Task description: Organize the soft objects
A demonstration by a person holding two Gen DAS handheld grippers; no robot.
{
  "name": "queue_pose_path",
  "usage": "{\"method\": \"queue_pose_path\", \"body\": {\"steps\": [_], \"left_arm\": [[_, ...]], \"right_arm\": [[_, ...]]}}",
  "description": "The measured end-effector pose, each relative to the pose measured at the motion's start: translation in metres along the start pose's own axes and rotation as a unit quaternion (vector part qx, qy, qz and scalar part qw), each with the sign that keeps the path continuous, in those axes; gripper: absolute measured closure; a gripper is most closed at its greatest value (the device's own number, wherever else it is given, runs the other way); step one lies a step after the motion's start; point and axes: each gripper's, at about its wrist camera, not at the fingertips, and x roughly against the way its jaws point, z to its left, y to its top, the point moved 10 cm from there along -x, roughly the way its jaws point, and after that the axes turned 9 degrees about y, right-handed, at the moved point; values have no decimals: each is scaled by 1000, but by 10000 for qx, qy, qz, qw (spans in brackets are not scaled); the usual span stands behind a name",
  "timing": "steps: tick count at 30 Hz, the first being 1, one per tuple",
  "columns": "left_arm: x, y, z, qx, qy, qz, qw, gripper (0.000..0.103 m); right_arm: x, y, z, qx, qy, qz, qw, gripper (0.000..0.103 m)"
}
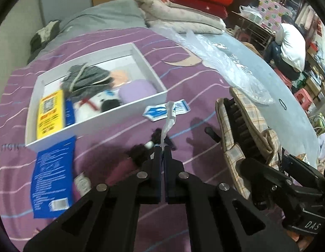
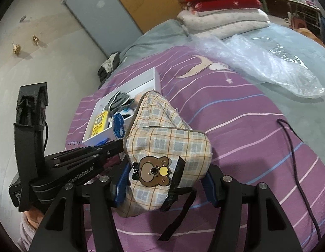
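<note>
Partly done: grey knit cloth (image 1: 86, 79), lilac pad (image 1: 137, 90) and white plush (image 1: 88, 107) already in the white shallow box (image 1: 154, 73) far left, checked bear-badge pouch (image 2: 166, 147) gripped in right gripper (image 2: 164, 185), white strip (image 1: 169, 118) pinched by closed left gripper (image 1: 162, 153), blue packets (image 1: 54, 176) still out on the purple striped bedspread (image 1: 204, 79).

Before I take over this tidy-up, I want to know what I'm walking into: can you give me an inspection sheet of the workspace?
Surface: purple striped bedsheet.
Job's things: white box, partly filled; plaid pouch with bear badge.
Clutter: blue packet, small sachet, clear plastic bag.
Grippers: left gripper shut on white strip; right gripper clamps the pouch.
Cables: dark cord on sheet.
Surroundings: folded blankets, cluttered room.
</note>
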Motion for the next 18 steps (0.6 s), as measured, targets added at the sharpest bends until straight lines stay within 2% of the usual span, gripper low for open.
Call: {"method": "queue_pose_path", "body": {"steps": [9,15,18], "left_arm": [[10,-5,33,449,-86,-75,9989,100],[16,5,60,706,-126,-147,9973,100],[19,14,72,833,-260,-141,9961,100]], "right_arm": [[-16,1,25,126,240,307,9992,44],[-25,18,41,258,266,443,9983,44],[-32,30,48,298,344,507,9977,44]]}}
